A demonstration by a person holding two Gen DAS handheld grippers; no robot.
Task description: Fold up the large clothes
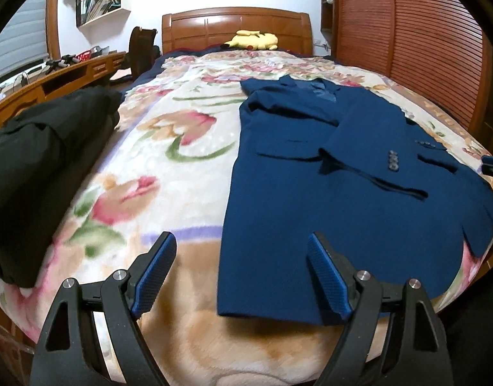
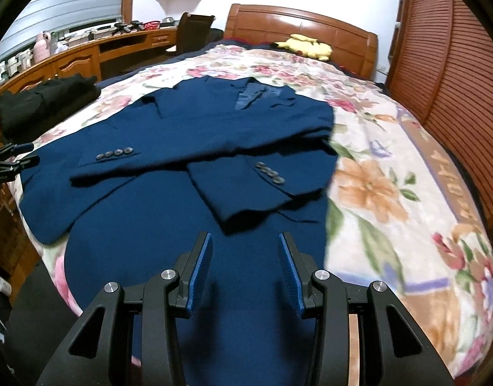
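A navy blue suit jacket (image 1: pixel 336 167) lies flat on the floral blanket, collar toward the headboard, both sleeves folded across its front. It also shows in the right wrist view (image 2: pixel 188 148). My left gripper (image 1: pixel 243 241) is open and empty, above the jacket's bottom left corner at the foot of the bed. My right gripper (image 2: pixel 244 241) is open and empty, above the jacket's lower hem, just below the right sleeve cuff (image 2: pixel 243 193). The left gripper's tips also show in the right wrist view (image 2: pixel 13 159), at the jacket's left edge.
The floral blanket (image 1: pixel 169 167) covers the bed. A black garment pile (image 1: pixel 37 167) lies on the bed's left side. A yellow plush toy (image 1: pixel 252 40) rests by the wooden headboard (image 1: pixel 236 25). A wooden desk (image 2: pixel 79 58) runs along the left; a slatted wardrobe (image 2: pixel 455 74) stands on the right.
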